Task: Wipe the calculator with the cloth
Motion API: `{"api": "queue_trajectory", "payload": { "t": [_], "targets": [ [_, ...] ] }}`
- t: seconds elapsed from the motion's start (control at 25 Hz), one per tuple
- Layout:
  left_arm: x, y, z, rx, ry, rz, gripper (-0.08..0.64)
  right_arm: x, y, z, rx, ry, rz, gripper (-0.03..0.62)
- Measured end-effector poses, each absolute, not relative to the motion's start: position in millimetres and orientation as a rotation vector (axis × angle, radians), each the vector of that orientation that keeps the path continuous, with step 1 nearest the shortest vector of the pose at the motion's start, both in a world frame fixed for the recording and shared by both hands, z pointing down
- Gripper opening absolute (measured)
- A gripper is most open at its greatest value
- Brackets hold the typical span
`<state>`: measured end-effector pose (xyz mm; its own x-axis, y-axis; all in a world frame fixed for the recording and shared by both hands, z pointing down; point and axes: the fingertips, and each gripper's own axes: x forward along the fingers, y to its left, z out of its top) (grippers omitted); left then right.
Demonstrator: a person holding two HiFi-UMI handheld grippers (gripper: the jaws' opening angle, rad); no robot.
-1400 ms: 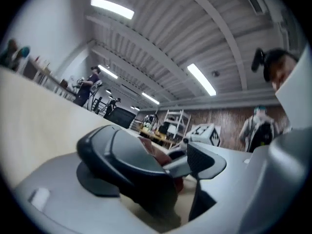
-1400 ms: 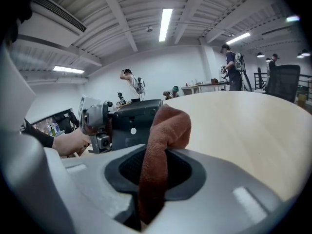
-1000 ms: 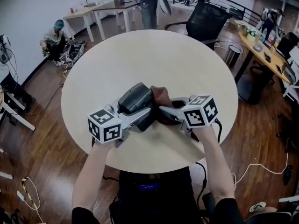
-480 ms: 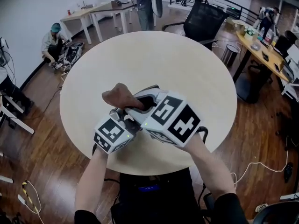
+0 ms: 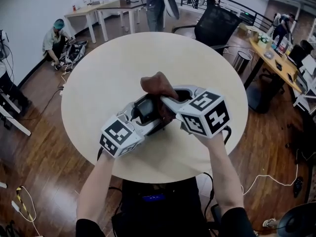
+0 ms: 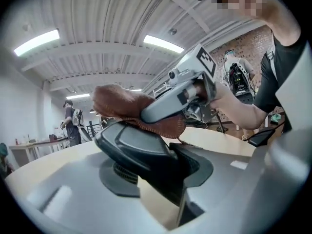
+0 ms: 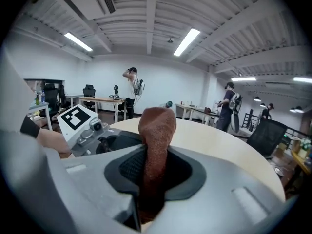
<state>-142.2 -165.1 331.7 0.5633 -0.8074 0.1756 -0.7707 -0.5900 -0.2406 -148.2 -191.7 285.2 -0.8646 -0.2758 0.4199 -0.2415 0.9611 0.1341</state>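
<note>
- Step in hand: the wiping itself. Both tools are loaded and brought together over the near middle of the round pale wooden table (image 5: 98, 83).
- Left gripper (image 5: 140, 118): jaws closed on the dark grey plastic calculator (image 5: 147, 108), gripping it by its near end. The calculator is tilted, with its far end raised. It appears to be held off the table top, though no view shows the underside.
- Right gripper (image 5: 167, 98): jaws shut on a bunched reddish-brown cloth (image 5: 156, 84). A rounded wad of cloth stands out beyond the fingertips.
- Contact: in the left gripper view the cloth wad lies on the far upper end of the calculator, with the right gripper's finger across it. It reads as touching, but how hard it presses cannot be judged.
- Progress (judgement): mid-wipe at best. Cloth is on the far end only, and the face nearer the left jaws is uncovered.
- Next move calls for: dragging the wad along the calculator face toward the near end while the left grip holds firm. The clamped near end cannot be reached without re-gripping.
- Risk (judgement): a sideways push from the cloth could twist the calculator in the left jaws.
- Containers: none on the table and none in use. A grey cylindrical bin (image 5: 243, 58) stands on the floor to the far right; its contents are not visible.
</note>
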Motion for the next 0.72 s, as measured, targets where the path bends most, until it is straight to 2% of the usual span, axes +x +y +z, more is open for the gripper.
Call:
{"api": "queue_trajectory", "payload": {
  "t": [0.2, 0.48, 0.72],
  "targets": [
    [-137, -168, 330, -2.677, 1.350, -0.393, 0.175, -119, -215, 278, 0.507, -2.679, -0.083, 0.086],
    [-137, -165, 331, -2.636, 1.347, -0.426, 0.175, -177, -108, 271, 0.094, -2.722, -0.183, 0.086],
    [-131, -168, 329, -2.624, 1.328, -0.413, 0.175, -165, -140, 286, 0.178, -2.681, -0.155, 0.086]
  ]
}}
